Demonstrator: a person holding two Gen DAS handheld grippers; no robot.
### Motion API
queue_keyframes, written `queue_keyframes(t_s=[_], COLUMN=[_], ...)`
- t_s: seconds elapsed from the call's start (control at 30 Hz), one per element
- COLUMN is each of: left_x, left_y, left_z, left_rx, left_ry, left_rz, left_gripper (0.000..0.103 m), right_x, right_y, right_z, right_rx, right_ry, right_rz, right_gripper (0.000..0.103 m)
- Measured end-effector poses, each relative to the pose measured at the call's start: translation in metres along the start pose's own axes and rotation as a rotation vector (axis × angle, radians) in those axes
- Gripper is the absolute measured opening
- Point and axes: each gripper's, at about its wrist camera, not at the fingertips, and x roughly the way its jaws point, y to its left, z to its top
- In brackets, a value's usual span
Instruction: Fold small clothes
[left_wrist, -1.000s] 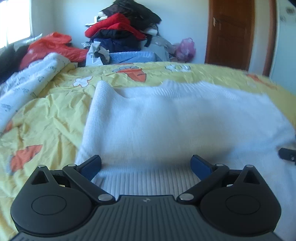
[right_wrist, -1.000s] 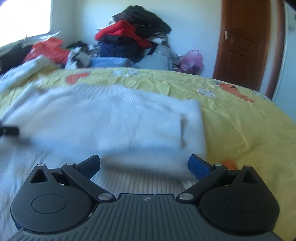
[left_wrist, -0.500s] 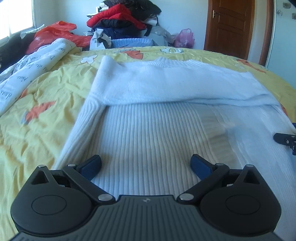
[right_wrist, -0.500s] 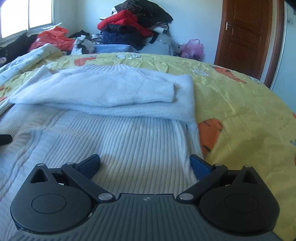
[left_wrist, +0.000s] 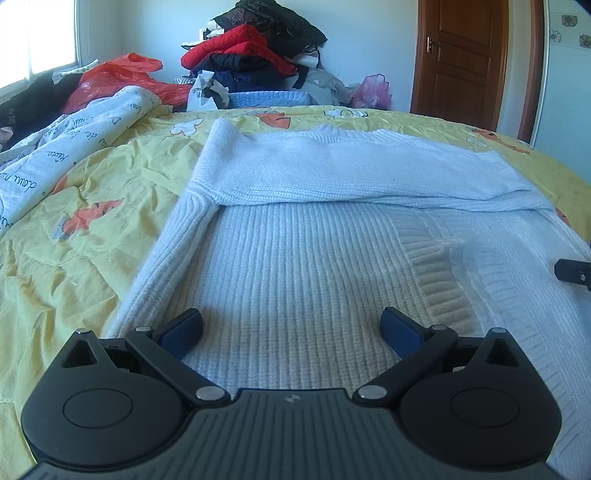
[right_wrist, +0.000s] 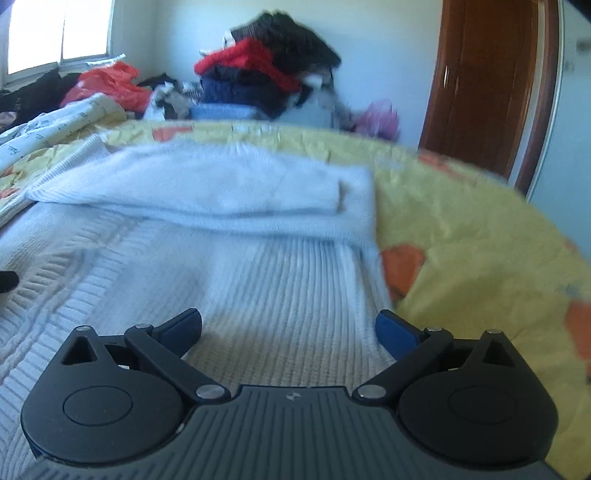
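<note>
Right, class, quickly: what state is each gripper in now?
Left gripper: open, holding nothing, over the white sweater.
Right gripper: open, holding nothing.

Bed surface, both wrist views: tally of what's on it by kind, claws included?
White knit sweater: 1
Yellow printed bedsheet: 1
White quilt with lettering: 1
Claws: 2, left claw and right claw, both open over the sweater
Total: 5
The clothes pile behind the bed is too jumbled to count.
</note>
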Motion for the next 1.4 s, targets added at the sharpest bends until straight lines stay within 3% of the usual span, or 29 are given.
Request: queue_keyframes(t_s=[0.13,0.83,1.13,1.4], left_x=[0.000,-0.001,-0.001,-0.002], left_y=[0.000,-0.001,-0.001,-0.001], left_z=[0.000,0.000,0.000,-0.001], left_rx=[-0.001,0.001,0.004,0.003], left_ry=[0.000,0.000,0.001,-0.001], left_rz=[-0.001,0.001,0.009,0.012], left_gripper=[0.103,0.103,0.103,0.103], right_x=[0.008,0.006,-0.021,-0.019], right_y=[0.006,0.004,0.010,0.009], right_z=[-0.004,-0.007,-0.025,-0.025], right_rx=[0.030,0.057,0.067,0.071], right_ry=[0.091,0.080,0.082,0.078], right_rz=[0.079,0.080,0.056,0.061], right_gripper=[0.103,0.103,0.103,0.103])
